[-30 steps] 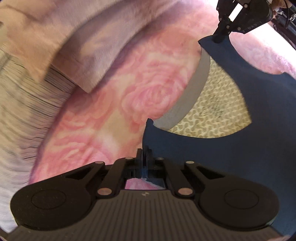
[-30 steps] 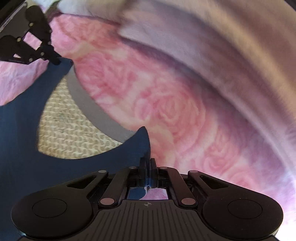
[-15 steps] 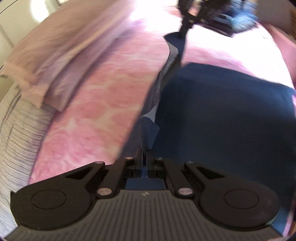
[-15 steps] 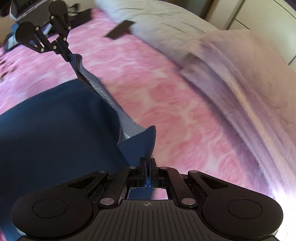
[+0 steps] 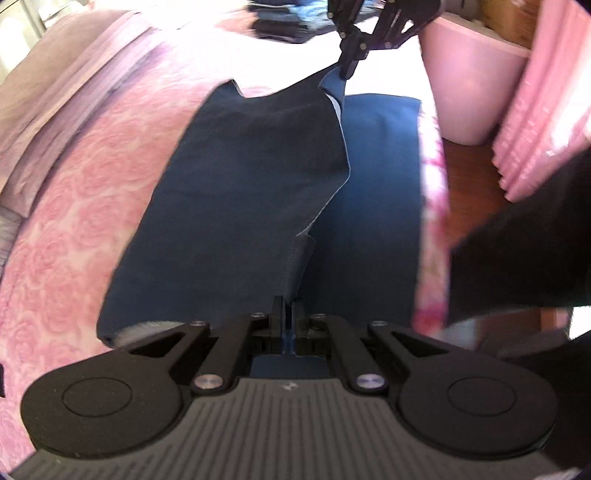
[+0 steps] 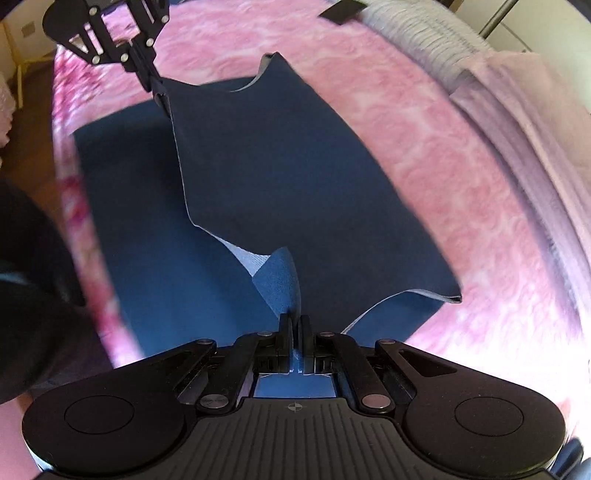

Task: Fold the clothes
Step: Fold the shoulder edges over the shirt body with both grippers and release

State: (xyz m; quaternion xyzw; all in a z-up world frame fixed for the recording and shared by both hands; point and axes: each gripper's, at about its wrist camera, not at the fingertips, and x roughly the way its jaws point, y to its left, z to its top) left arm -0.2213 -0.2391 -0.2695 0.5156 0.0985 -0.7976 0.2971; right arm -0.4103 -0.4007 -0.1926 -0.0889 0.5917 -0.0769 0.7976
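Observation:
A navy blue garment (image 5: 236, 192) lies on the pink rose-patterned bedspread (image 5: 81, 192), its top part lifted and folded over the lower part. My left gripper (image 5: 286, 317) is shut on one shoulder corner of it. My right gripper (image 6: 294, 325) is shut on the other shoulder corner. In the left wrist view the right gripper (image 5: 349, 72) shows at the top; in the right wrist view the left gripper (image 6: 153, 85) shows at the top left. The garment (image 6: 280, 173) also shows in the right wrist view, its pale inner side visible along the held edge.
A mauve folded blanket (image 5: 62, 85) and striped pillow (image 6: 424, 26) lie along the far side of the bed (image 6: 461, 155). A pink tub (image 5: 469, 81) and pink ruffled fabric (image 5: 543, 99) stand beyond the bed's near edge, over a wooden floor (image 5: 469, 184).
Both grippers have carried the garment's shoulders back over its body towards the bed's near edge. The neck opening that showed the patterned lining has closed into a fold.

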